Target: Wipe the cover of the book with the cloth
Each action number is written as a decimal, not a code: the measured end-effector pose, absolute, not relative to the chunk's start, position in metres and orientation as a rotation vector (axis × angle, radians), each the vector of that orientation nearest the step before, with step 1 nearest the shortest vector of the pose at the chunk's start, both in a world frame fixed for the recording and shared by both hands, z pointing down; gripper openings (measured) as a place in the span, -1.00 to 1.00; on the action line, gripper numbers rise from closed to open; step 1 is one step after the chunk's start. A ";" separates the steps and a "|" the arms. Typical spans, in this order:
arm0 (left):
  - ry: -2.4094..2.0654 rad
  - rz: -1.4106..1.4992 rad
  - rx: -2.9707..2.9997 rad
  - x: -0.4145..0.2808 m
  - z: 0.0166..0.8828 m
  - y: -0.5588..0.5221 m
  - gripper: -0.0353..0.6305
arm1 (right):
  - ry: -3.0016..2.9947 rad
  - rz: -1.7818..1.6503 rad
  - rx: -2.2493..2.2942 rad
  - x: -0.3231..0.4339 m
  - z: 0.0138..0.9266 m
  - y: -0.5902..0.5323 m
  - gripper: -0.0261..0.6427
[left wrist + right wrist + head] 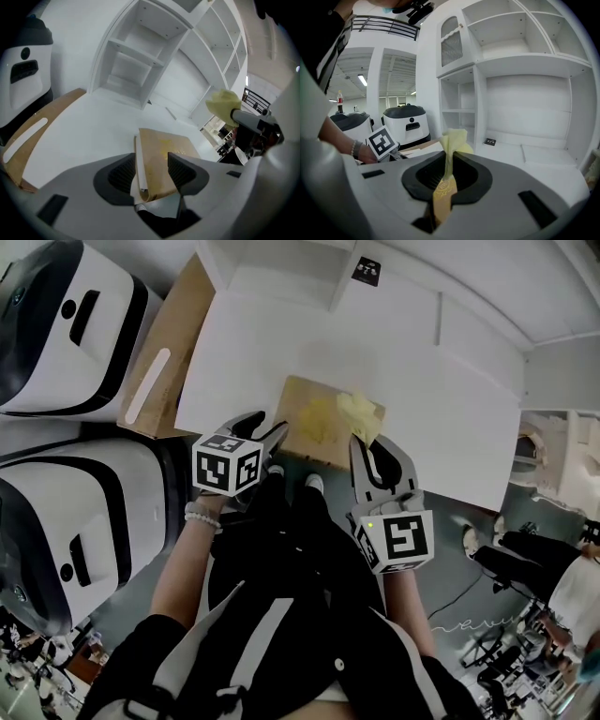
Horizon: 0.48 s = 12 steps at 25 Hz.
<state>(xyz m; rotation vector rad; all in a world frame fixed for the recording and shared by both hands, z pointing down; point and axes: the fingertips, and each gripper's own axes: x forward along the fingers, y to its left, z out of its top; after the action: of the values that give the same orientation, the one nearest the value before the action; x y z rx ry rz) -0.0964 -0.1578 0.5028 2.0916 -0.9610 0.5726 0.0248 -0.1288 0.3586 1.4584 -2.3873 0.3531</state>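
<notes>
A tan book lies flat at the white table's near edge. My left gripper is at its near left corner. In the left gripper view its jaws stand wide, with the book's near end and page edge between the pads; I see no squeeze on it. My right gripper is shut on a yellow cloth that hangs over the book's right part. In the right gripper view the cloth sticks up from between the shut jaws.
White shelving stands at the back of the white table. A small black tag lies far back. Left of the table a cardboard sheet leans beside two white-and-black machines. The person's legs and shoes are below the table edge.
</notes>
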 end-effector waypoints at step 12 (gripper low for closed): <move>-0.856 0.603 2.014 -0.084 0.535 -0.153 -0.29 | -2.342 0.389 1.426 0.014 0.379 -0.135 -0.82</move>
<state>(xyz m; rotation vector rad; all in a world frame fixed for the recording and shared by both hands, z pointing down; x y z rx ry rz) -0.0844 -0.1530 0.5353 2.0143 -0.8565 0.6031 0.0141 -0.1353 0.3786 1.4259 -2.3419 0.3886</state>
